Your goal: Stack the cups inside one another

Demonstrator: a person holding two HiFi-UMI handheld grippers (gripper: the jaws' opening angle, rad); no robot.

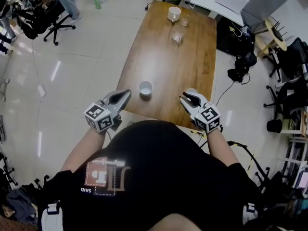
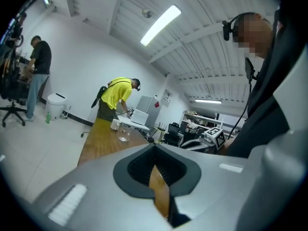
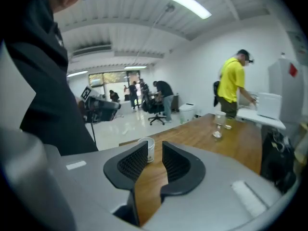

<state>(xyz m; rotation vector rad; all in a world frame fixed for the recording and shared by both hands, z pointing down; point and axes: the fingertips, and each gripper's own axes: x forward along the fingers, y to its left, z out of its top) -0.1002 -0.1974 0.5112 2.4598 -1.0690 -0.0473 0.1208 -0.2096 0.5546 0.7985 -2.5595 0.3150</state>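
Two tongs (image 1: 128, 93) (image 1: 184, 98), perhaps four cups (image 1: 145, 87)

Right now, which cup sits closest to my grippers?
The small white cup, alone at the near end; the bigger white cup and two clear glasses stand at the far end.

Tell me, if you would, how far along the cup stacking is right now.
Done: nothing yet; no cup sits inside another. The white cup stands alone at the near end of the table, while the white mug and two glasses stand separately at the far end. In hand: nothing; the left gripper and right gripper are both empty, short of the cup. Left: all the stacking.
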